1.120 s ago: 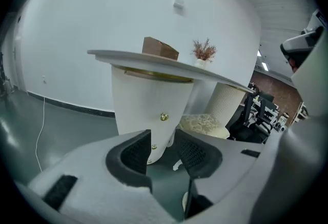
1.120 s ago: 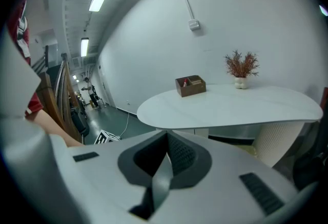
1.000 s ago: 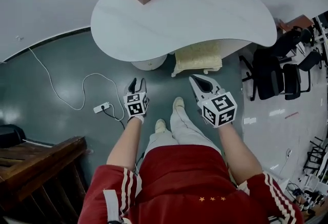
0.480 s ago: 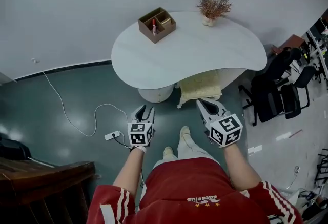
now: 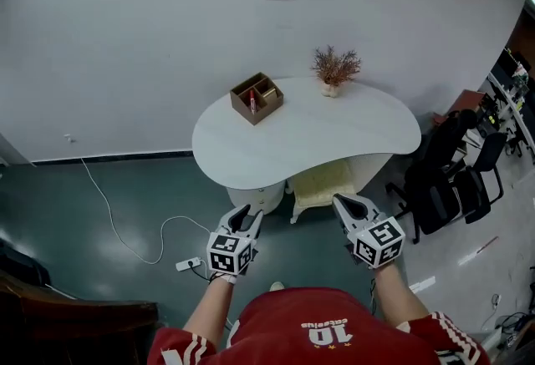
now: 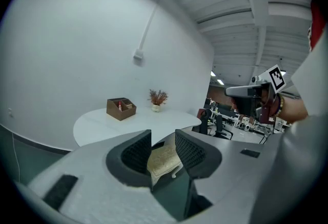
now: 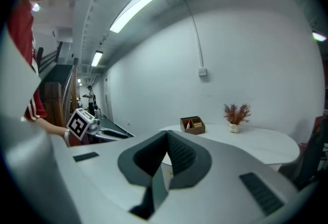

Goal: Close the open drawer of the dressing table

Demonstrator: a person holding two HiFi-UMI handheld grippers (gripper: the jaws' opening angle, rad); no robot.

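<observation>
Higher now left tool (image 5: 243, 216), right tool (image 5: 345, 203), stool (image 5: 323, 185) under dressing table (image 5: 334, 134)

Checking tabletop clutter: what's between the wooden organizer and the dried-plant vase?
Nothing: bare white top of the dressing table between the wooden organizer and the dried-plant vase; head view shows it.

Seen from the head, the worktop (image 5: 318, 138) hides the drawer and the back part of the stool (image 5: 322, 185), the things in the box (image 5: 257, 98) are too small to tell, and the picture's edge cuts the dark furniture (image 5: 50, 313) at lower left.
</observation>
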